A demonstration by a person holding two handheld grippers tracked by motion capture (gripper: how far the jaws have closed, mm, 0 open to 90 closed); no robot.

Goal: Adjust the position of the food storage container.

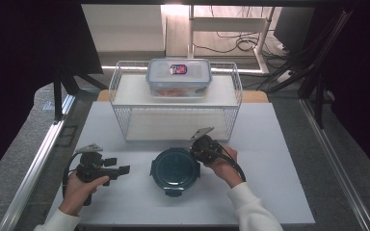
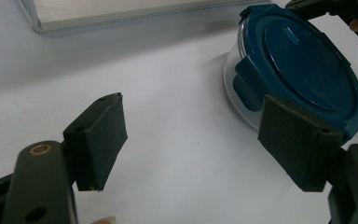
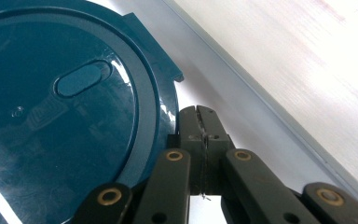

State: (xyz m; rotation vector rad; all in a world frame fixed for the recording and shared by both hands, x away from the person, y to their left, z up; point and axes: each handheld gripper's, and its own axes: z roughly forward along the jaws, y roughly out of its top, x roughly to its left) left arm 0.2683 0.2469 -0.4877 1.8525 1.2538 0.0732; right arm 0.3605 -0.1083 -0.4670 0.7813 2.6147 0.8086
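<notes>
High view: rectangular box (image 1: 178, 77) (on rack (image 1: 125, 91))

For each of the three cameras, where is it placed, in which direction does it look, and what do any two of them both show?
High view: above the person's side, facing forward and down on the white table; both hands and grippers enter from below.
Left gripper view: rides the left gripper, looking past its open jaws.
Right gripper view: rides the right gripper, jaws shut, tips at the lid's rim.
Shared: all show the round blue-lidded container.
</notes>
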